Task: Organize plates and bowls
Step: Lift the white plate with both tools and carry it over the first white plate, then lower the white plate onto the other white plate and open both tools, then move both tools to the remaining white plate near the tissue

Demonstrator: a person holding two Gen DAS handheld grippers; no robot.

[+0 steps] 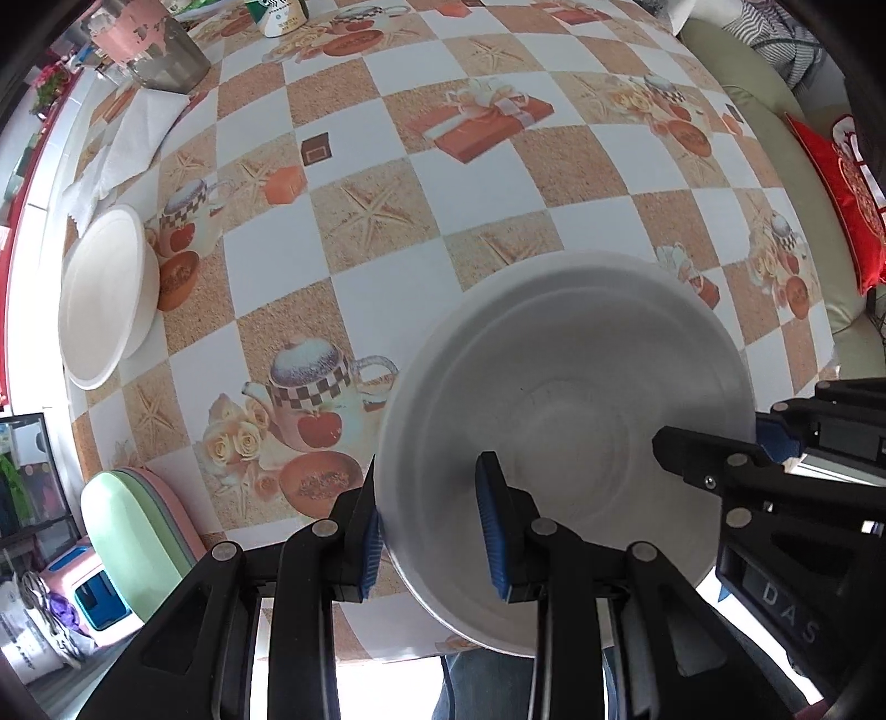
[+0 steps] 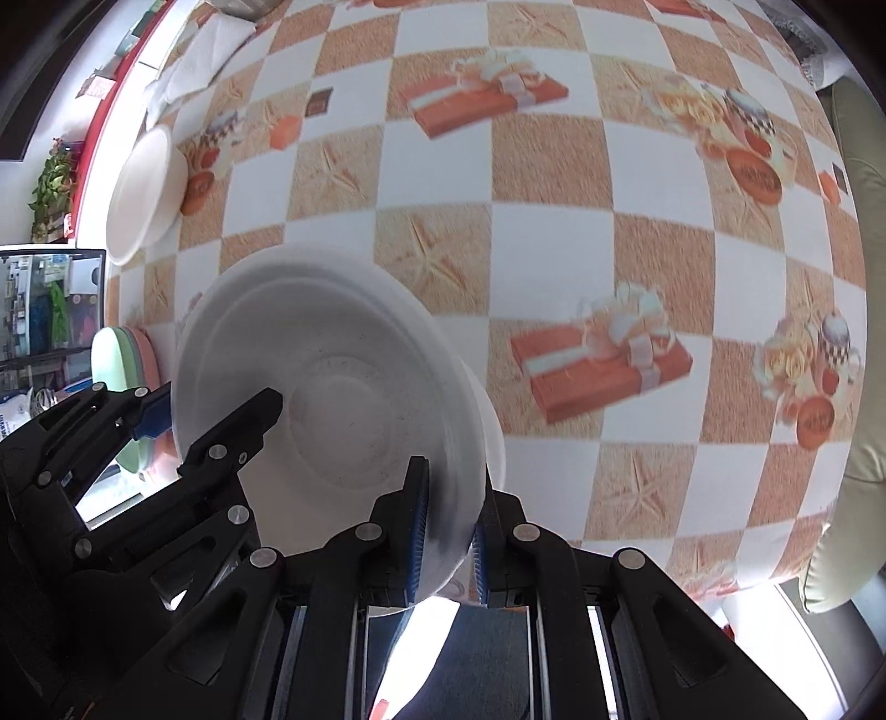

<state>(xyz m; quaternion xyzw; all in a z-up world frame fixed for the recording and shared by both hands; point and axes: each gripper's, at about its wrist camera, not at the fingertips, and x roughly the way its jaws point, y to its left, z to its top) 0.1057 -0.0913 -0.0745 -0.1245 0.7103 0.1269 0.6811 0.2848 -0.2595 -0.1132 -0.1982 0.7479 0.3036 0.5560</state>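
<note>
A white bowl (image 1: 570, 421) is held above the near edge of the patterned table, slightly blurred. My left gripper (image 1: 432, 540) straddles its left rim with a wide gap between the blue pads, one finger inside and one outside. My right gripper (image 2: 448, 531) is shut on the bowl's (image 2: 332, 387) right rim, and it shows in the left wrist view (image 1: 714, 448). The left gripper shows in the right wrist view (image 2: 210, 410). A second white bowl (image 1: 105, 293) stands at the table's left edge, also in the right wrist view (image 2: 144, 188). Pastel plates (image 1: 138, 531) are stacked at the near left corner.
The checkered tablecloth (image 1: 387, 232) covers the table. White napkins (image 1: 133, 133), a metal tin (image 1: 160, 50) and a cup (image 1: 277, 16) stand at the far left. A sofa with a red cushion (image 1: 847, 199) lies right of the table.
</note>
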